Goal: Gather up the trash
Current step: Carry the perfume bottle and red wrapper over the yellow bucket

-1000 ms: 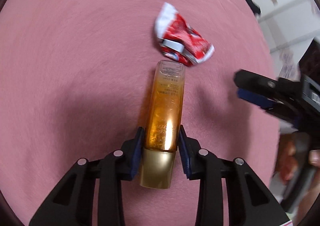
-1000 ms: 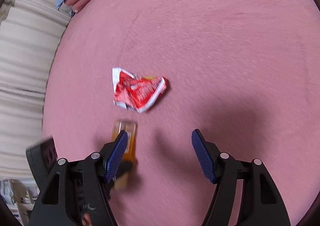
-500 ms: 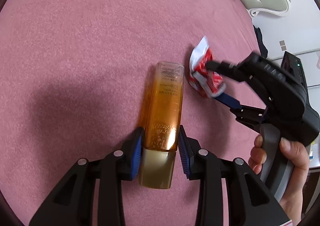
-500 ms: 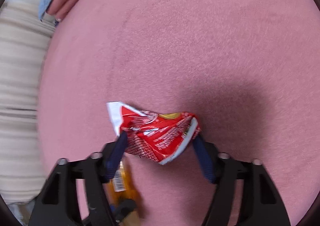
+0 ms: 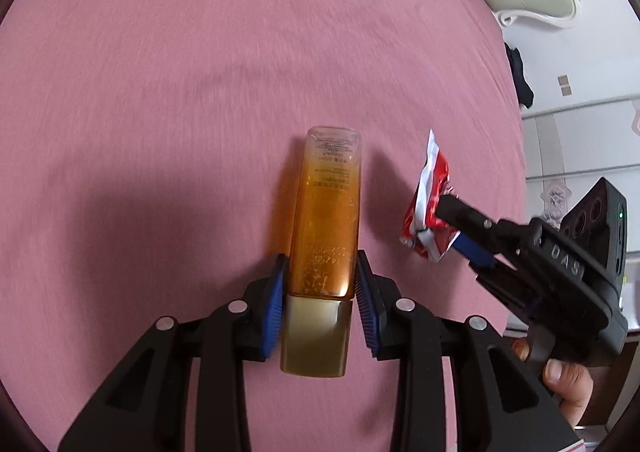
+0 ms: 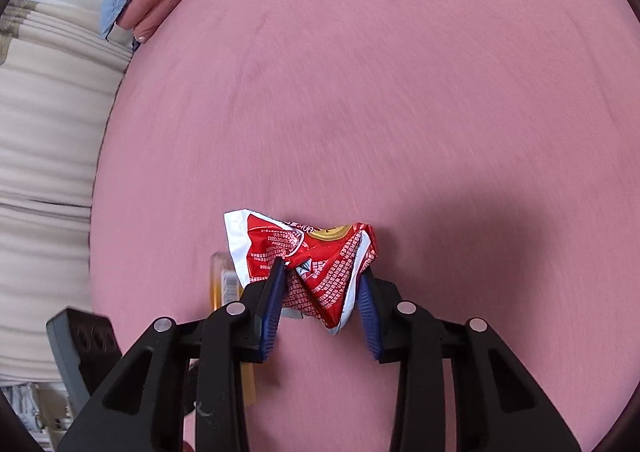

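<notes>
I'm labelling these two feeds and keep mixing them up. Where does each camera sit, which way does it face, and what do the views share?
Left wrist: sits on the left gripper, looking down along its fingers at the amber bottle it grips over the pink bedspread; a hand holding the right gripper shows at right.
Right wrist: sits on the right gripper, facing down at the red wrapper its closing jaws pinch.
Shared: bottle, wrapper, bedspread.
</notes>
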Demonstrator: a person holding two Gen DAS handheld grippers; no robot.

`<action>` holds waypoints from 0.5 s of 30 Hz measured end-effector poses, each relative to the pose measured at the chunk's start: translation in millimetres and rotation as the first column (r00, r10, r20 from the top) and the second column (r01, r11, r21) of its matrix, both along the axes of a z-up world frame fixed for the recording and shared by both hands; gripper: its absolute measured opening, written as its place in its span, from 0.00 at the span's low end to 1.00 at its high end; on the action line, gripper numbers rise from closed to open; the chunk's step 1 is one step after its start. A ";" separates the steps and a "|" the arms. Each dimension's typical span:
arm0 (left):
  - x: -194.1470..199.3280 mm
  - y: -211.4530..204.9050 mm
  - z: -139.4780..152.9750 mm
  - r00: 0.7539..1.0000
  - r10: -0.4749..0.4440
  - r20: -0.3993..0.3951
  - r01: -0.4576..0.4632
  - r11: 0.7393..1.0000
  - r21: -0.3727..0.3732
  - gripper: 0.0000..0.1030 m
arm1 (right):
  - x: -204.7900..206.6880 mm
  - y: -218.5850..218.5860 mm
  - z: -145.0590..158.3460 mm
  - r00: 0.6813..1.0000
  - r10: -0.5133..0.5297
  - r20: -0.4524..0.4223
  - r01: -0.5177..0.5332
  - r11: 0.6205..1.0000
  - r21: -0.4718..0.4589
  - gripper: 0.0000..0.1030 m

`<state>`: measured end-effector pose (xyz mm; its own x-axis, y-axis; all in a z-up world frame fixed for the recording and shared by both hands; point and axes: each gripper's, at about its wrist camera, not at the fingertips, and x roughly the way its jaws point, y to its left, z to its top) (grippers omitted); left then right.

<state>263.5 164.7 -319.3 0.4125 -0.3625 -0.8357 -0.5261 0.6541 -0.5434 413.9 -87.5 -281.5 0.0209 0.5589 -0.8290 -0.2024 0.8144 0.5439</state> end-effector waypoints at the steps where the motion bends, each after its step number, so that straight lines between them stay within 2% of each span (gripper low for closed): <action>1: -4.3 -5.9 1.1 1.000 -0.006 -0.003 0.006 1.000 -0.002 0.31 | -8.9 -7.2 1.7 1.000 0.003 -0.002 -0.003 1.000 -0.002 0.33; 7: -58.4 -52.6 8.3 0.999 -0.035 -0.038 0.033 0.999 -0.033 0.31 | -55.4 -56.5 8.2 1.000 0.020 -0.004 -0.020 0.999 -0.045 0.33; 15: -115.2 -125.4 18.5 0.993 -0.098 -0.060 0.092 0.991 -0.092 0.31 | -127.8 -139.4 18.7 0.998 -0.050 -0.042 0.048 0.997 -0.062 0.33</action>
